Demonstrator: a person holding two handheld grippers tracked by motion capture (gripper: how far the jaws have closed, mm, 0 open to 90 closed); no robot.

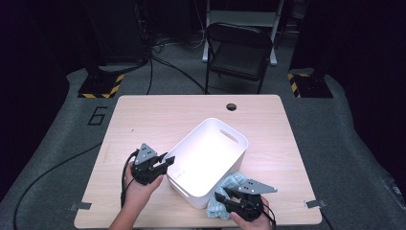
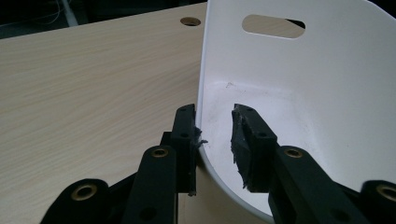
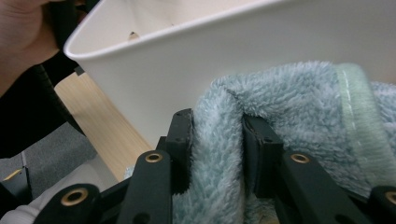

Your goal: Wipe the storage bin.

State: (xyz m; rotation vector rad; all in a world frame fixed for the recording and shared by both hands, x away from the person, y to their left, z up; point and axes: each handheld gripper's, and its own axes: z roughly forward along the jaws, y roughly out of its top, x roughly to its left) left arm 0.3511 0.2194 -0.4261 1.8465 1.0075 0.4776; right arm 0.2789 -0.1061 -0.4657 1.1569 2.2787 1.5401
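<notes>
A white plastic bin [image 1: 189, 189] with a slot handle stands at an angle in the middle of the wooden table [image 1: 143, 120]. My left gripper [image 1: 168, 160] is at the bin's near left corner. In the left gripper view its jaws straddle the bin's thin wall [image 2: 327, 93]: the left jaw touches the outside, the right jaw stands off inside, so my left gripper [image 2: 214, 126] is open. A fluffy light blue towel [image 1: 233, 182] lies against the bin's near right side. My right gripper [image 1: 225, 196] is shut on a fold of the towel [image 3: 289, 93], close to the bin's outer wall [image 3: 210, 60].
A round cable hole [image 1: 231, 106] sits near the table's far edge. Behind the table stands a black folding chair [image 1: 239, 48]. Yellow-and-black striped bases [image 1: 100, 88] flank it on the grey floor. The person's left hand [image 3: 18, 28] appears beyond the bin in the right gripper view.
</notes>
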